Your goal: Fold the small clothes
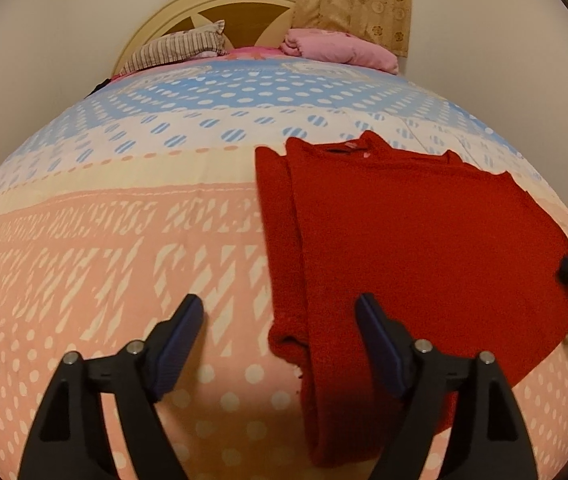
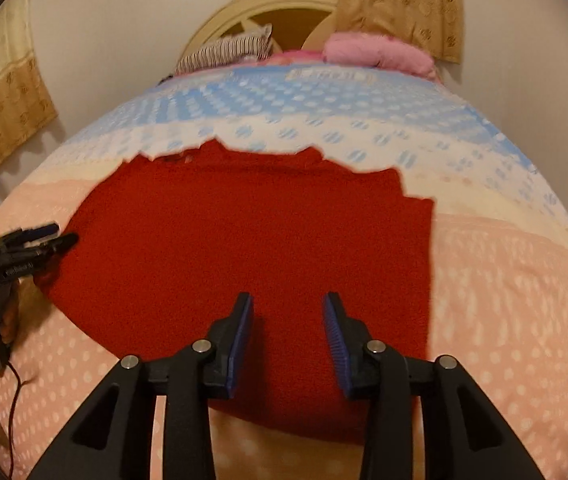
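Red wool is spread flat on the bed: a small sweater [image 2: 243, 240] is laid on the bedcover [image 1: 103, 240], with its neck turned toward the headboard [image 1: 211, 4]. The sweater is seen just in front of the right gripper [image 2: 288, 312] and partly under it. Its jaws are held a little apart, and nothing is squeezed between them. The left gripper [image 1: 279, 312] is held over the sweater's left edge, where a sleeve [image 1: 279, 248] is folded in along the side. Its jaws are spread wide, and nothing is gripped; one blue pad [image 1: 376, 344] is seen above the red cloth and the other above the bedcover.

The sweater is thick and fuzzy, with a straight right side and a bumpy top edge. The bedcover is soft and smooth, printed with pink, cream and blue bands and white dots. A striped pillow [image 1: 179, 48] and a pink blanket [image 1: 340, 48] are piled by the headboard.
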Motion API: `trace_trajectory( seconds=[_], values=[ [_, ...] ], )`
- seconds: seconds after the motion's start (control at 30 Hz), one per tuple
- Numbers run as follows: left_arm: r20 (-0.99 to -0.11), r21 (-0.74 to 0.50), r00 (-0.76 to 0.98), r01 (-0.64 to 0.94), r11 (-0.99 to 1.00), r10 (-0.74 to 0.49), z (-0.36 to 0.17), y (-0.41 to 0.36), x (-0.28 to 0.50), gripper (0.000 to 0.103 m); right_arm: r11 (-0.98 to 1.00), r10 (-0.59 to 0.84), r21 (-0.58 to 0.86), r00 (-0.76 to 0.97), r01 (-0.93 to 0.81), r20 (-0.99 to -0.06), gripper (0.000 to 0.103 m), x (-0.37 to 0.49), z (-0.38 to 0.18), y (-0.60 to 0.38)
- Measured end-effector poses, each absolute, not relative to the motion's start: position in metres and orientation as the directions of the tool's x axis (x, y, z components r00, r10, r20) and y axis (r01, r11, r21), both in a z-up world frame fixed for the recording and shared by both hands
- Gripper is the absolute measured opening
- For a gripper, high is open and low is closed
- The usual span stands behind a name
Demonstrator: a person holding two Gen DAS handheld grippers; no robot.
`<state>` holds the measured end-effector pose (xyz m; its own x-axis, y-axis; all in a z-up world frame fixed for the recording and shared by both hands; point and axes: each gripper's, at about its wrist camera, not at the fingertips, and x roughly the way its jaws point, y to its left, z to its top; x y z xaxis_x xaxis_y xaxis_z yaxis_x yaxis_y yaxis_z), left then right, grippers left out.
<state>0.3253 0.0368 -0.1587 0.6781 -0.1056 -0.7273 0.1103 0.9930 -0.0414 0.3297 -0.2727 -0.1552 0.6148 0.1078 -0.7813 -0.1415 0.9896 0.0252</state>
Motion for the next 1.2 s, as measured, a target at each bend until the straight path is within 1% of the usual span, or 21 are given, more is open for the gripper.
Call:
trace_trajectory(
  seconds=[0.03,0.07,0.2,0.27,0.37,0.5,0.57,0.67,0.83,0.97,1.07,1.2],
  values=[
    [-0.729,-0.04,0.677,0.105,0.994,-0.101,-0.16,0.037,0.325,0.087,0.991,0.105,0.028,0.619,-0.133,-0.778,0.04,0.332,-0.163,-0.274],
    [-0.73,-0.041,0.676,0.103,0.994,-0.1,-0.16,0.038,0.325,0.088,0.991,0.111,0.039,0.644,-0.126,-0.757,0.043,0.331,-0.168,-0.277],
    [-0.732,-0.046,0.674,0.101,0.994,-0.103,-0.161,0.039,0.325,0.09,0.994,0.091,0.03,0.642,-0.105,-0.761,0.043,0.328,-0.166,-0.275],
    [-0.733,-0.043,0.673,0.095,0.995,-0.096,-0.162,0.04,0.325,0.093,0.996,0.069,0.017,0.647,-0.086,-0.759,0.043,0.326,-0.162,-0.272],
    [-0.736,-0.044,0.67,0.096,0.994,-0.097,-0.164,0.041,0.325,0.094,0.991,0.13,0.094,0.661,-0.091,-0.739,0.043,0.329,-0.148,-0.261],
    [-0.738,-0.045,0.668,0.092,0.995,-0.095,-0.165,0.042,0.326,0.095,0.982,0.177,0.083,0.662,-0.171,-0.728,0.043,0.346,-0.139,-0.218],
    [-0.74,-0.048,0.666,0.089,0.995,-0.095,-0.165,0.043,0.327,0.098,0.976,0.195,0.08,0.64,-0.204,-0.744,0.043,0.36,-0.144,-0.197],
    [-0.745,-0.066,0.659,0.083,0.994,-0.104,-0.166,0.045,0.328,0.1,0.976,0.191,0.083,0.61,-0.2,-0.769,0.043,0.378,-0.162,-0.183],
    [-0.751,-0.077,0.652,0.069,0.995,-0.103,-0.168,0.047,0.329,0.103,0.982,0.168,0.069,0.632,-0.178,-0.757,0.044,0.385,-0.171,-0.177],
    [-0.753,-0.097,0.648,0.063,0.993,-0.115,-0.169,0.05,0.328,0.103,0.983,0.157,0.061,0.637,-0.17,-0.755,0.044,0.383,-0.164,-0.177],
    [-0.753,-0.111,0.646,0.06,0.992,-0.124,-0.169,0.052,0.329,0.103,0.981,0.182,0.088,0.648,-0.176,-0.74,0.044,0.391,-0.151,-0.172],
    [-0.755,-0.118,0.643,0.06,0.991,-0.129,-0.169,0.053,0.329,0.103,0.974,0.193,0.073,0.608,-0.217,-0.77,0.044,0.417,-0.154,-0.15]
  ],
)
